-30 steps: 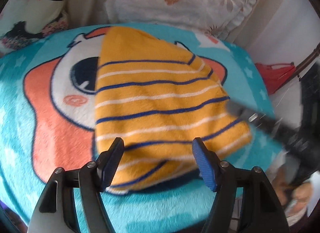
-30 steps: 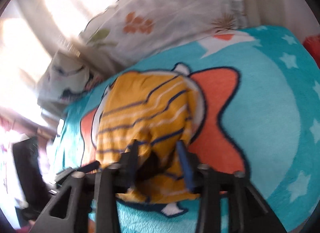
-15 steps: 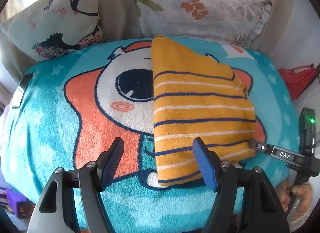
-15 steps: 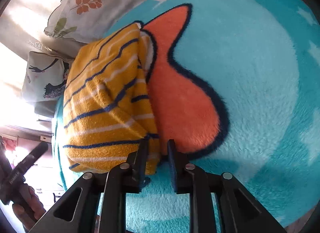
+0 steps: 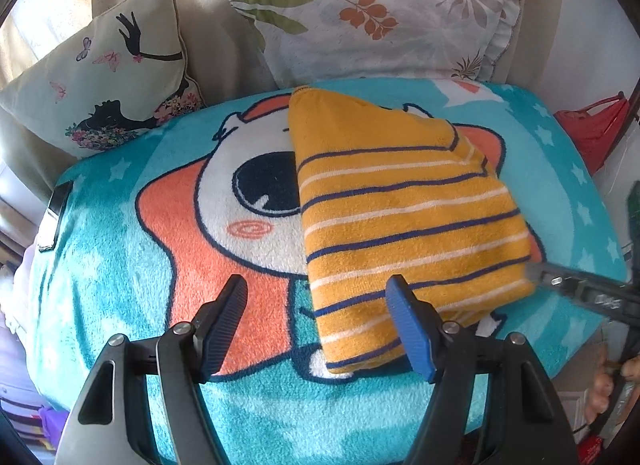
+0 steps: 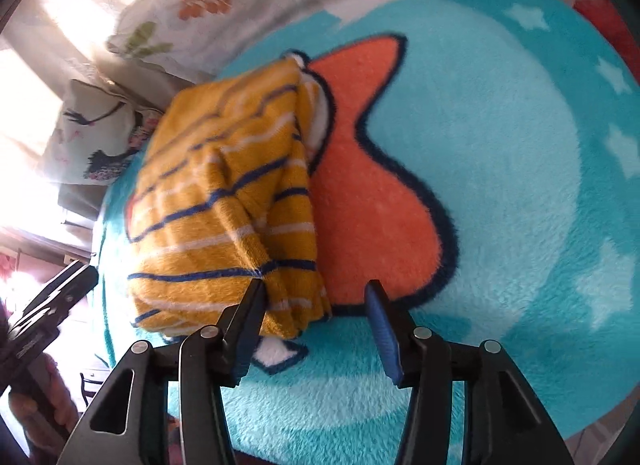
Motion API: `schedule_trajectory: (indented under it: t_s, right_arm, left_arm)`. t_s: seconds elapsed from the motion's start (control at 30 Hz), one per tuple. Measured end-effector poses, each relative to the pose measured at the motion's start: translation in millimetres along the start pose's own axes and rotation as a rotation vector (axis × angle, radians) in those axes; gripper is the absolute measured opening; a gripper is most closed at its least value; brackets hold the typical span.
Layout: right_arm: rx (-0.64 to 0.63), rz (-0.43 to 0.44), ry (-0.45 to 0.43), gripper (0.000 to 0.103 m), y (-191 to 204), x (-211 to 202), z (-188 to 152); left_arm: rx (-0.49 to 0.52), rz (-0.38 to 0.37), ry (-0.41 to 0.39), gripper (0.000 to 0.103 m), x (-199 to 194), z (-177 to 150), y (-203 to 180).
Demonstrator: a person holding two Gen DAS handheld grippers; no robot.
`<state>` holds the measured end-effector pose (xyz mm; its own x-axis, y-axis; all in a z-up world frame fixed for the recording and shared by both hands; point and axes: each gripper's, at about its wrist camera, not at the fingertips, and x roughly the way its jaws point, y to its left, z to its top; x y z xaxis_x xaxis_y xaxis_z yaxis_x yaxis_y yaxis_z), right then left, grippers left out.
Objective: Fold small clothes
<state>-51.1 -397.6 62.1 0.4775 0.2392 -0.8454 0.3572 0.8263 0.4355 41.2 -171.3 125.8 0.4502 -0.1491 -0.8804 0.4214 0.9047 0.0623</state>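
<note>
I am holding both grippers parted and empty: my right gripper [image 6: 316, 321], jaws just reopened, is straddling the folded striped garment [image 6: 224, 201] corner at eleven o'clock on the blanket [image 6: 500, 169]; closing carelessly risks dragging layers apart.

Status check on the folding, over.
Left gripper open, empty. Right gripper jaws just reopened, nothing pinched. Striped yellow garment folded on star blanket. Nothing in the way.
</note>
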Motion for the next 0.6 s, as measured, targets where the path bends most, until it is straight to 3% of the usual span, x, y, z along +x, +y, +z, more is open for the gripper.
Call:
schedule_trajectory:
  t_s: [0.07, 0.33, 0.6]
  right_arm:
    - [-0.005, 0.014, -0.037, 0.062, 3, -14, 1]
    - [0.039, -0.013, -0.088, 0.065, 7, -17, 19]
    - [0.06, -0.036, -0.103, 0.073, 15, -2, 43]
  left_arm:
    - [0.003, 0.002, 0.0, 0.071, 1, 0, 3]
    - [-0.016, -0.022, 0.027, 0.072, 11, 2, 22]
    - [-0.126, -0.128, 0.076, 0.074, 43, 9, 61]
